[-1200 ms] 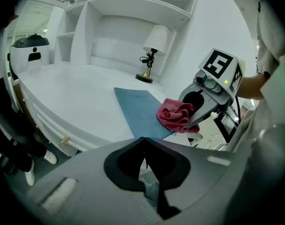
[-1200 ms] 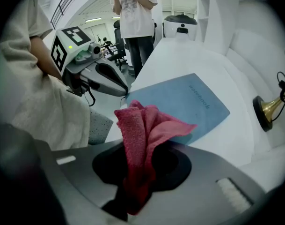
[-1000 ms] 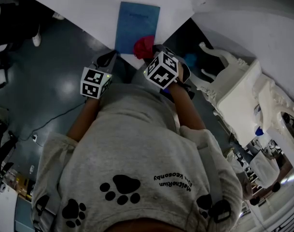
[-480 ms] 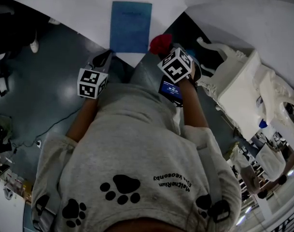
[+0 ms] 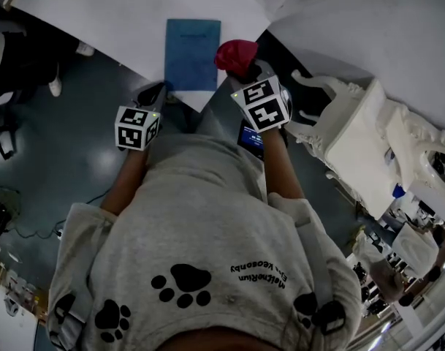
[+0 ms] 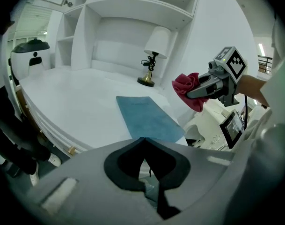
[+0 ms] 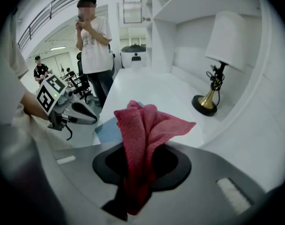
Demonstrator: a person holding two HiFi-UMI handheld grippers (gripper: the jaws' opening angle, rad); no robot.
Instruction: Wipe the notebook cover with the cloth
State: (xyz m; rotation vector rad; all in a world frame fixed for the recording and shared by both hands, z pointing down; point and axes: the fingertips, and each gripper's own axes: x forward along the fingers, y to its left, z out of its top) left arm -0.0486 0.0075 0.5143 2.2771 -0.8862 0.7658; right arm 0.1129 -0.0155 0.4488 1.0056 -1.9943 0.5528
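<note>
**anon1:** Between the right gripper's (image 7: pixel 135 146) jaws, what's that?

**anon2:** one red cloth (image 7: pixel 144 123), pinched tight, bunched up above them. Left gripper (image 6: pixel 142 138) is closed on nothing. One blue notebook (image 5: pixel 192 53) lies flat on the white table (image 5: pixel 98 20), just ahead of the left gripper, left of the right one.

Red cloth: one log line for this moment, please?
right gripper: shut on red cloth | cloth: raised, beside blue notebook | left gripper: shut, empty
</note>
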